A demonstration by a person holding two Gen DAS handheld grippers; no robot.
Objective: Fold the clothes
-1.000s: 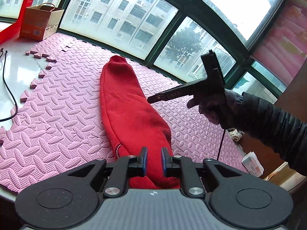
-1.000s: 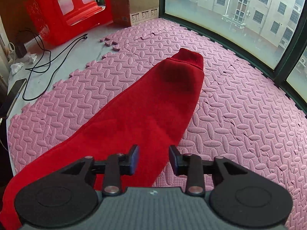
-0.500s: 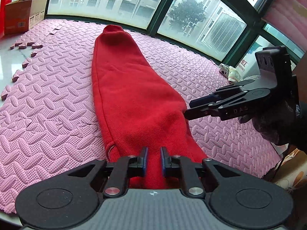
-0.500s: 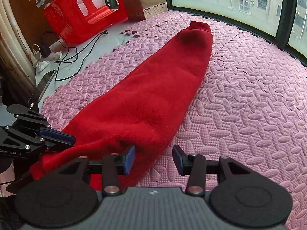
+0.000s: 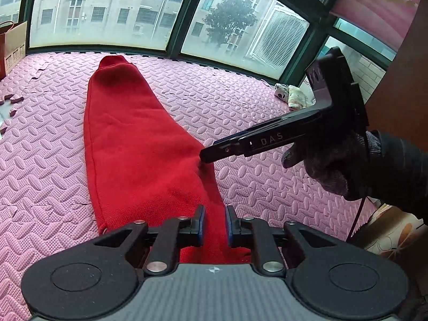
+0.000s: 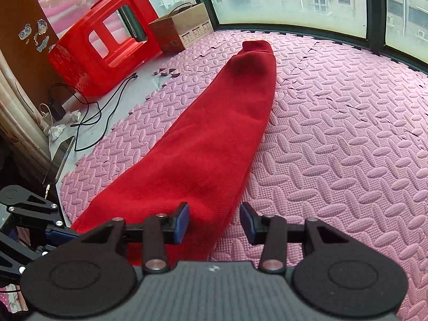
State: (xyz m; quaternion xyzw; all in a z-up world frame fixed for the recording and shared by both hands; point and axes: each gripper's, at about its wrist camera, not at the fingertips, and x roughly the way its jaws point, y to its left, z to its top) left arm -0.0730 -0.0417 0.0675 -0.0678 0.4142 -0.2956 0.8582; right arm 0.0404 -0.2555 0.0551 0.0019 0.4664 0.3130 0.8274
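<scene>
A long red knit garment (image 5: 139,144) lies stretched out on the pink foam mat (image 5: 40,160), its cuffed end far away by the window. My left gripper (image 5: 213,223) is shut on its near end, red cloth pinched between the blue pads. In the right wrist view the garment (image 6: 214,133) runs from the near left to the far middle. My right gripper (image 6: 214,223) is open, its jaws straddling the garment's near right edge. It also shows in the left wrist view (image 5: 214,155), tips at the garment's right edge.
A red plastic stool (image 6: 101,45) and a cardboard box (image 6: 182,29) stand at the far left on bare floor, with black cables (image 6: 93,115) and a phone (image 6: 62,149). Windows bound the mat's far side. Small items (image 5: 291,93) lie at the mat's right corner.
My right gripper has come down to the garment's right edge near the held end. The left gripper has stayed shut on the cloth and drawn it straighter.
</scene>
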